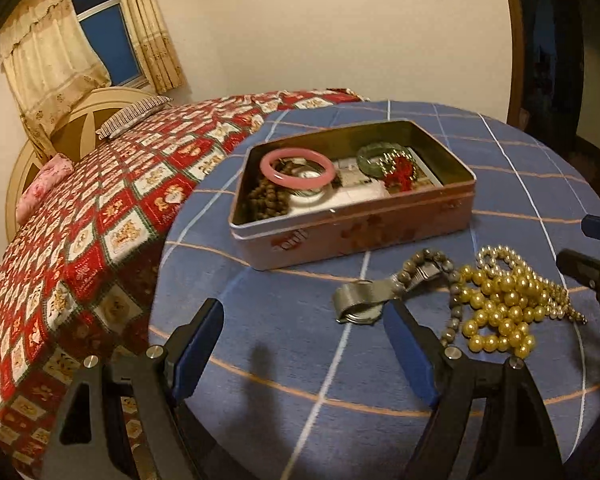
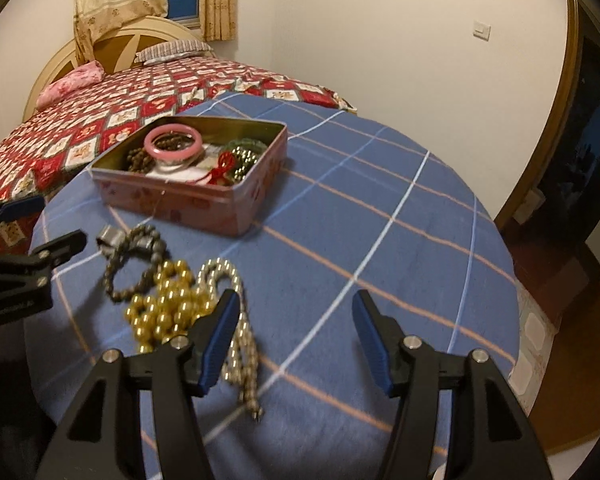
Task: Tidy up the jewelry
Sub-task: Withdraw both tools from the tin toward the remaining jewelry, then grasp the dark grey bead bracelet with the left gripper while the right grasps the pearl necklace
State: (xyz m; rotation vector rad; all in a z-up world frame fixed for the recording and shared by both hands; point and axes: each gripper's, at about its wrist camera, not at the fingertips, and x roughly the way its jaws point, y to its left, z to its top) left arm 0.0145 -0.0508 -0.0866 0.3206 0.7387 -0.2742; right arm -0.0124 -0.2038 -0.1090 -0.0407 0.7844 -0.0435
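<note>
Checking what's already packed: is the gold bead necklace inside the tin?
No, the gold bead necklace lies on the tablecloth outside the tin.

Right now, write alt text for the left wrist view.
An open left gripper hovers empty over a blue plaid tablecloth, facing a pink tin that holds a pink bangle and other jewelry. In front of the tin lie a grey watch, a grey bead bracelet and gold pearl strands. A red patterned bed sits behind.

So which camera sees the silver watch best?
The left wrist view: the silver metal-band watch lies near and sharp, band and case edge visible. In the right wrist view it sits farther off, small, partly under the grey bead bracelet.
</note>
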